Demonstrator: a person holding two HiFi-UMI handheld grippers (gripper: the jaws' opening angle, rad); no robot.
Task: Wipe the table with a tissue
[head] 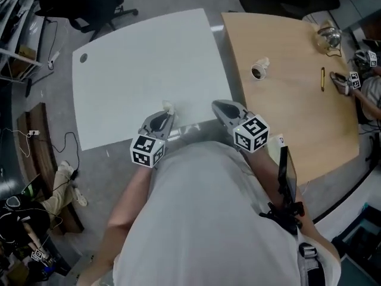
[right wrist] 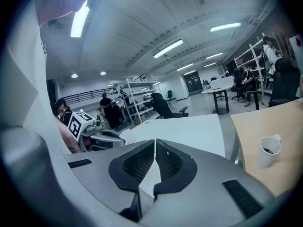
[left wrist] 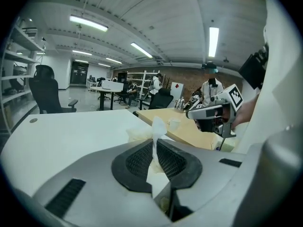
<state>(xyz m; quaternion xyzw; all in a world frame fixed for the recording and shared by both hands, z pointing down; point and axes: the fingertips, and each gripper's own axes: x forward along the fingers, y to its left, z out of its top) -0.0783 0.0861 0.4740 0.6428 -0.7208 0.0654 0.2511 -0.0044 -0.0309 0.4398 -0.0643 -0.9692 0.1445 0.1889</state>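
Note:
A crumpled white tissue point(head: 168, 105) sticks out of my left gripper point(head: 167, 113), which is held over the near edge of the white table point(head: 143, 70). In the left gripper view the jaws of this gripper point(left wrist: 155, 143) are shut on the tissue point(left wrist: 157, 126), a strip pinched between the black pads and a tuft standing above them. My right gripper point(head: 215, 105) hovers close to the right of it, over the same edge. In the right gripper view its jaws point(right wrist: 155, 142) meet at the tips with nothing between them. Each gripper shows in the other's view: the right gripper point(left wrist: 215, 115), the left gripper point(right wrist: 102, 138).
A wooden table point(head: 286, 112) adjoins the white one on the right, with a paper cup point(head: 259, 69), a pen point(head: 322, 79) and a glass item point(head: 328, 37) on it. Another person's hand point(head: 357, 79) works at its far right edge. An office chair point(head: 89, 5) stands beyond the white table.

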